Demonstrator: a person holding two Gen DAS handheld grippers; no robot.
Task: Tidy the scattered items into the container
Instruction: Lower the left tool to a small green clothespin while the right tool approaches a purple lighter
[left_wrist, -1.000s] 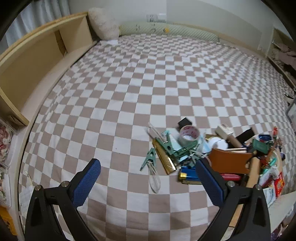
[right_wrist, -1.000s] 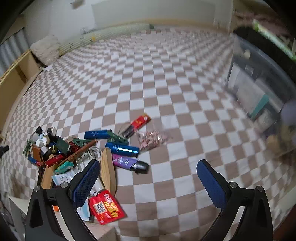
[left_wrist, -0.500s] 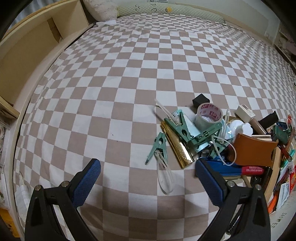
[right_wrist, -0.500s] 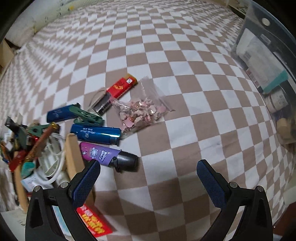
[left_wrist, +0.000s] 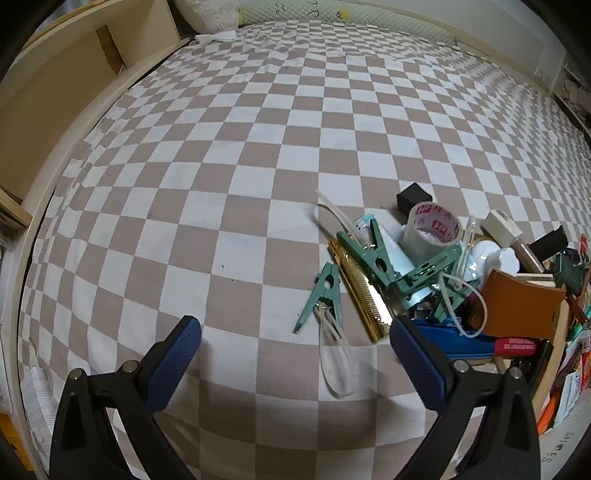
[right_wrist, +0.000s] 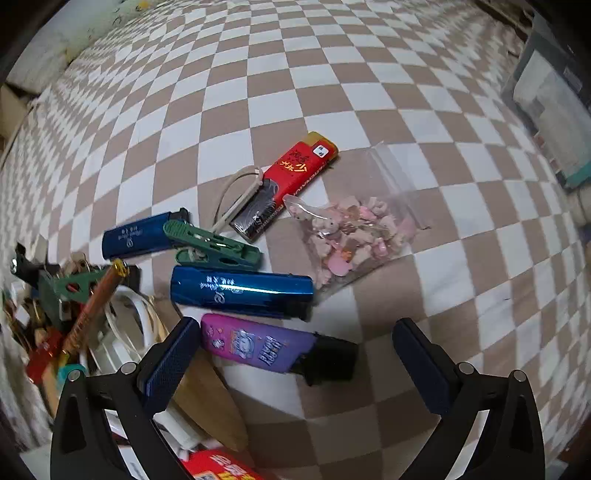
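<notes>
A checkered bedsheet (left_wrist: 229, 155), wooden shelf (left_wrist: 55, 85) and pillow (left_wrist: 207, 14).

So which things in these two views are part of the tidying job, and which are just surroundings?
Part of the job:
- purple lighter
- blue lighter
- red lighter
- bag of pink bits
- green clothes peg
- tape roll
- gold comb

Just surroundings:
- checkered bedsheet
- wooden shelf
- pillow

Both hand-held grippers are open and empty.

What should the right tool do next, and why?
Probably lower the right tool a little and close on the purple lighter with the black cap. Its fingers are open and empty, and that lighter lies flat on the checkered cloth, nearest between them.
</notes>
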